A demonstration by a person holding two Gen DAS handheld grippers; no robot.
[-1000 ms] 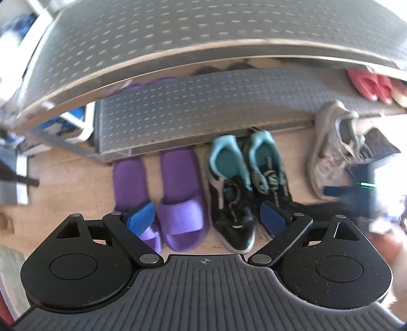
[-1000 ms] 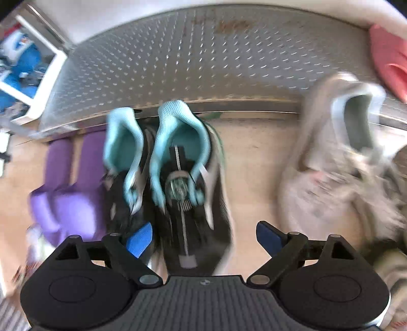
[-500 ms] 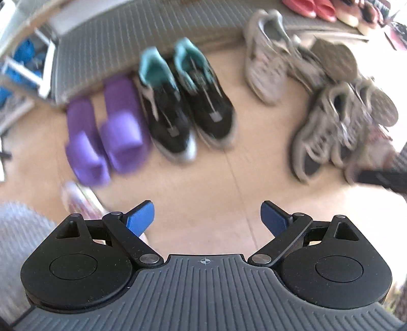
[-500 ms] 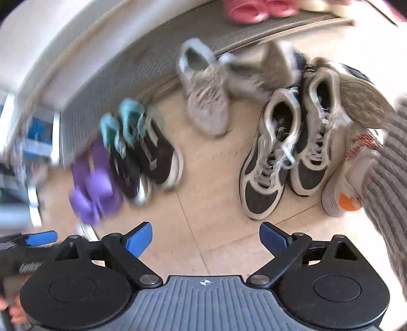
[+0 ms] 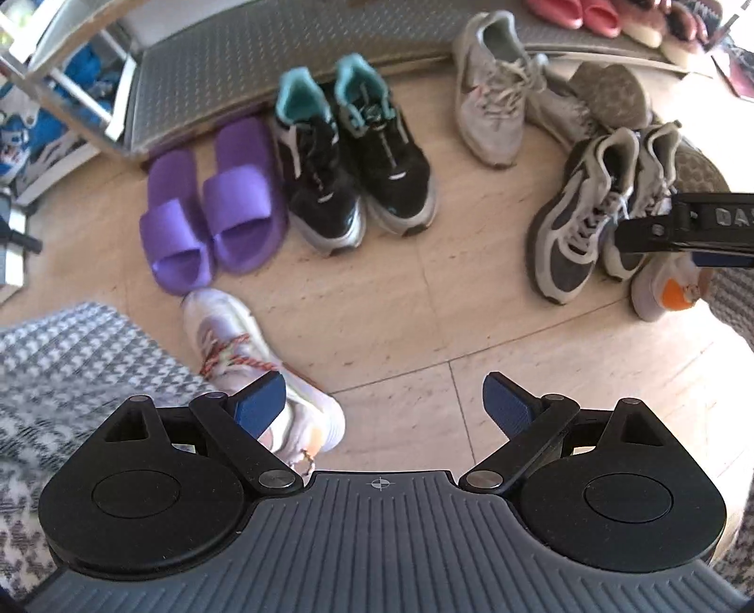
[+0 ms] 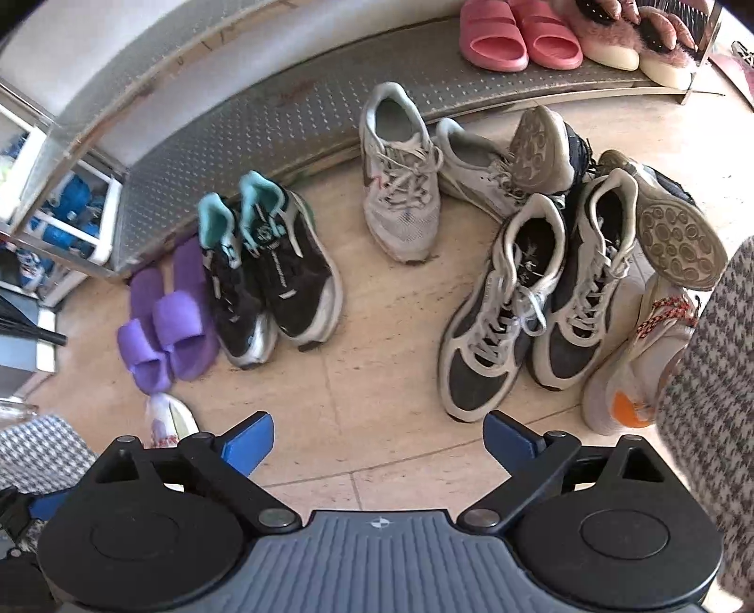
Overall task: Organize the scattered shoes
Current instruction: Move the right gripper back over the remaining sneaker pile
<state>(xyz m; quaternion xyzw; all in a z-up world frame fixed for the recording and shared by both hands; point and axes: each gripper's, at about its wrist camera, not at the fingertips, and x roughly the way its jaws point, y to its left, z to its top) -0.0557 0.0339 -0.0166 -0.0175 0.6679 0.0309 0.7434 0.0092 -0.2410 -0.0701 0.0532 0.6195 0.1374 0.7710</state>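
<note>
Purple slippers (image 5: 212,207) and black-and-teal sneakers (image 5: 353,155) stand paired side by side on the floor in front of the metal rack (image 5: 235,61). To their right lie a light grey sneaker (image 6: 400,198), its mate on its side (image 6: 476,165), and a grey-and-black pair (image 6: 528,302) amid overturned shoes. My left gripper (image 5: 384,404) hovers open above bare floor, its left pad over a person's white shoe (image 5: 235,349). The right gripper (image 6: 379,443) has its jaws opening, with nothing between them. It also shows at the right edge (image 5: 683,231).
Pink slippers (image 6: 513,37) and furry slippers (image 6: 622,42) sit on the rack's low shelf. A person's houndstooth trouser legs (image 5: 70,358) and a white-and-orange shoe (image 6: 626,382) flank the floor. A white shelf with blue items (image 5: 28,118) is at far left.
Both grippers have pulled back and away from the black-and-teal sneakers, which stay beside the purple slippers. The views now take in the whole floor. The right jaws stand slightly wider.
</note>
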